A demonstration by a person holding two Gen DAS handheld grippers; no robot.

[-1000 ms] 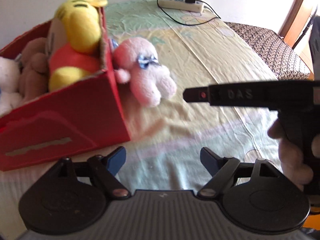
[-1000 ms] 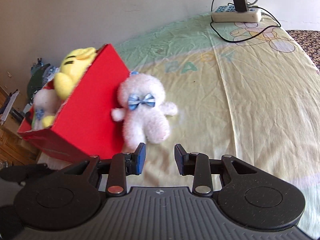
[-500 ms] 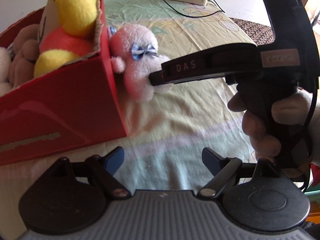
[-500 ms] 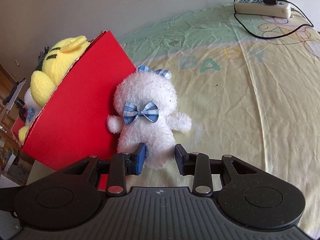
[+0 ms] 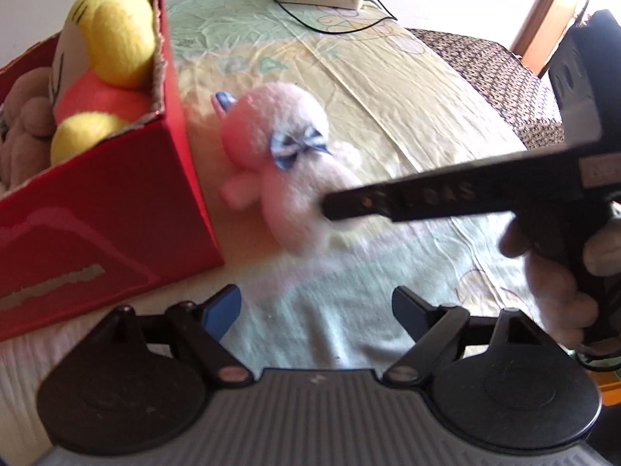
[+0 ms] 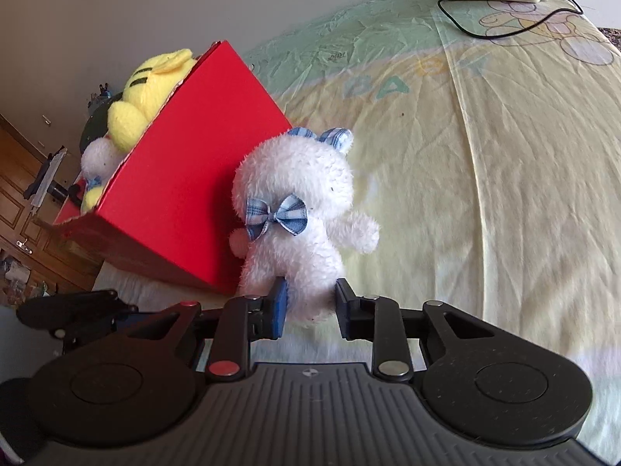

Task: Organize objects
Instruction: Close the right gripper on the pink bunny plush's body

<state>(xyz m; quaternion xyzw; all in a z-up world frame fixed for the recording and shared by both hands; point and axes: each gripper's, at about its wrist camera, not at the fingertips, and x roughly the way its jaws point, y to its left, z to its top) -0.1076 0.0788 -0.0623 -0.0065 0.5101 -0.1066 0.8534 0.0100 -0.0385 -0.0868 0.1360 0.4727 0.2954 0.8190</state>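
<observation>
Over the last second the right gripper (image 6: 308, 303) has been brought forward from short of the white plush bear (image 6: 297, 209) until its fingers straddle the bear's lower body; the gap between the jaws has widened to take the legs, and the blue pad (image 6: 280, 303) on the left is seen touching fur, though whether any squeeze has begun cannot be told (no dent is visible); the grasp is therefore judged to be imminent, with lifting into the red box (image 6: 194, 163) as the likely next step. The bear is lying on the yellow-green bedsheet (image 6: 485, 163), just right of the box and touching its side wall; its long axis runs near to far, feet toward the right gripper and head with blue ears pointing away, bow facing up. The left gripper (image 5: 316, 310) is held open and empty, near the box's front corner; other plush toys, among them a yellow one (image 5: 112, 31), are already held in the box.
</observation>
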